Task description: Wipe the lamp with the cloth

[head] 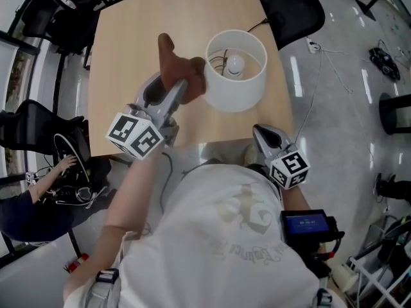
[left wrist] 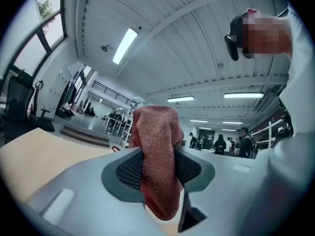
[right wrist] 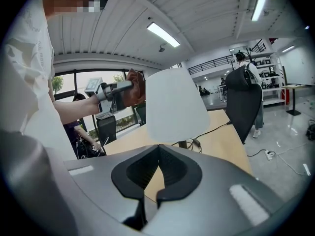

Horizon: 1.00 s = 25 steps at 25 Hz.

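Observation:
A white lamp with a drum shade and a bare bulb stands on the wooden table. My left gripper is raised just left of the shade and is shut on a reddish-brown cloth. In the left gripper view the cloth stands up between the pads and hangs below them. From the right gripper view the lamp shade is straight ahead, with the cloth level with its top left. My right gripper rests low at the table's near edge, shut and empty.
The lamp's cord runs off the far edge, past a black chair. More black chairs and a seated person are on the left. Cables lie on the floor to the right.

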Available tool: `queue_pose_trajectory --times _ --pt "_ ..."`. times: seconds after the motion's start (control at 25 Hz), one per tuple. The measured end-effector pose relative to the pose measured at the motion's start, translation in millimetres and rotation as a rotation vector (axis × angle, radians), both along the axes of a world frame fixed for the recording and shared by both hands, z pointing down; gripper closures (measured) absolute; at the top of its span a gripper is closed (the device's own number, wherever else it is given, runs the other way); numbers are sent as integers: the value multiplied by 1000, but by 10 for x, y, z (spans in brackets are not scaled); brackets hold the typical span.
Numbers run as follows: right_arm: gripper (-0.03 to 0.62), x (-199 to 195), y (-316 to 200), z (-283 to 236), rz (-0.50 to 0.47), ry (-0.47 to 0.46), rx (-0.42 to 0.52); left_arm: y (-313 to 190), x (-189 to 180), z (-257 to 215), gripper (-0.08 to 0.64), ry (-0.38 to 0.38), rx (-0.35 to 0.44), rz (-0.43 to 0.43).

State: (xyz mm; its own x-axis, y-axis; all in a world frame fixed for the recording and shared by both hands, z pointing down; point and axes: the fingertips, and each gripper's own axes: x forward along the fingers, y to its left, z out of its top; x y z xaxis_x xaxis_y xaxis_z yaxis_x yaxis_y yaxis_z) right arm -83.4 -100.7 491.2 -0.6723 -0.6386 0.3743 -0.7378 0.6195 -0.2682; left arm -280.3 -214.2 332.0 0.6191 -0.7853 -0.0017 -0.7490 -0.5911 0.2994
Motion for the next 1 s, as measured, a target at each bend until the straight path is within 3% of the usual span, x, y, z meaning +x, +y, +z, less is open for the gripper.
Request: queue_pose_trajectory --times 0.12,0.28,0.8,0.92,1.0 --pt "580 29 54 -36 18 9 12 -33 213 -43 393 1 19 41" --pt "580 67 119 -82 47 17 23 -32 329 210 393 -13 -39 40" --pt "580 161 145 -13 73 29 -1 140 209 1518 393 -19 -329 -6" --pt "580 147 145 -20 72 29 0 141 132 1584 391 -9 -356 -26" --pt "580 147 143 -26 72 28 4 78 64 1450 393 10 -332 -26"
